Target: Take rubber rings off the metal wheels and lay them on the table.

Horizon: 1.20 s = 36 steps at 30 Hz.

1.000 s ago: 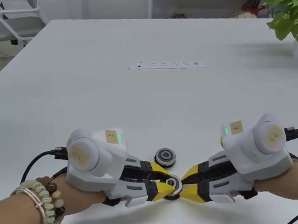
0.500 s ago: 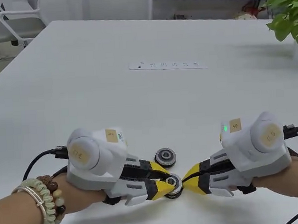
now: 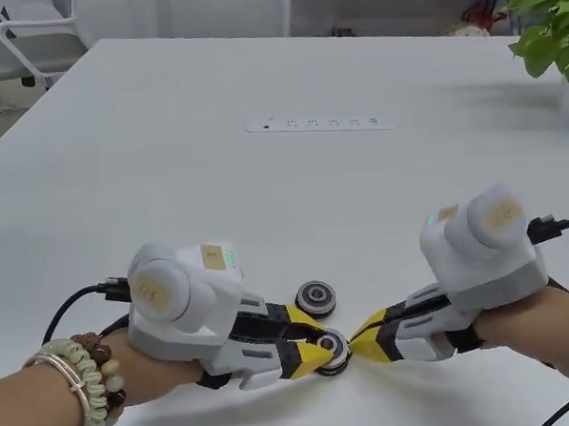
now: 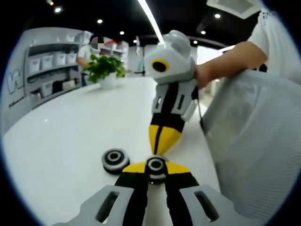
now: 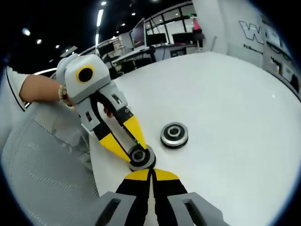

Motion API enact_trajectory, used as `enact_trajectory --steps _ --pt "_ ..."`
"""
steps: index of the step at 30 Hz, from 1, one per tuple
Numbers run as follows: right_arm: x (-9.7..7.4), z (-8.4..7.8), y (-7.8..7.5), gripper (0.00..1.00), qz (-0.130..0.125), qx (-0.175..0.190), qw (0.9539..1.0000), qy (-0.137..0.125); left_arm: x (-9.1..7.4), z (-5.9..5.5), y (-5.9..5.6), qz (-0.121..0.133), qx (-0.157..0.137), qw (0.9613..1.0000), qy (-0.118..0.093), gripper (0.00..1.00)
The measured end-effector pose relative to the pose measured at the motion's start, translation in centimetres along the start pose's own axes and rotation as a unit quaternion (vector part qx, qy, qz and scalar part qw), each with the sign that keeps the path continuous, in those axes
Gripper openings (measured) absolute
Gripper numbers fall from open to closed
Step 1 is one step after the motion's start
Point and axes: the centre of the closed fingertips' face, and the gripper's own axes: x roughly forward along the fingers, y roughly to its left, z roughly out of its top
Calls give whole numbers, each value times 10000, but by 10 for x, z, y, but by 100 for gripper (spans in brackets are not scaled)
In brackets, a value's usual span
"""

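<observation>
Low centre of the head view, my left claw [image 3: 322, 350] is clamped on a wheel [image 3: 334, 347]. My right claw [image 3: 354, 341], jaws together, touches its rim, though I cannot tell whether it grips anything. A second wheel [image 3: 316, 295] lies just above on the table [image 3: 264, 195] with its ring [image 3: 302, 297] on; I judge both rings remain to remove.

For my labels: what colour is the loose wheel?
Loose wheel: silver with black rings, clearest in right gripper view.

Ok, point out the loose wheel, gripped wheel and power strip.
loose wheel [image 3: 316, 295], head view, on its hub.
gripped wheel [image 4: 156, 165], left gripper view, on its hub.
power strip [image 3: 319, 124], head view, mid-body.
</observation>
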Motion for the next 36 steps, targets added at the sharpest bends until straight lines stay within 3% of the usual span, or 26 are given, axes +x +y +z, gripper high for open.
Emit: enact_trajectory --steps 3,8,11,14,17,22,36 --pt "-2 2 0 0 107 633 9979 -86 0 0 0 2 -6 10000 -8 14" --pt "-2 0 0 0 153 777 9968 -86 0 0 0 1 -18 10000 -26 14" --pt "-3 2 2 0 223 1071 9939 -152 1 0 0 2 -19 10000 -33 14" --pt "-5 9 7 0 367 1498 9875 -328 1 1 1 -5 -31 10000 -43 14" --pt "-5 5 8 0 369 1535 9870 -291 1 1 1 -14 -40 10000 -52 14" --pt "-5 7 12 0 502 1952 9787 -403 1 1 1 -13 -25 10000 -48 14" --pt "-6 11 15 0 616 2249 9713 -474 1 1 1 10 -50 10000 -50 14"
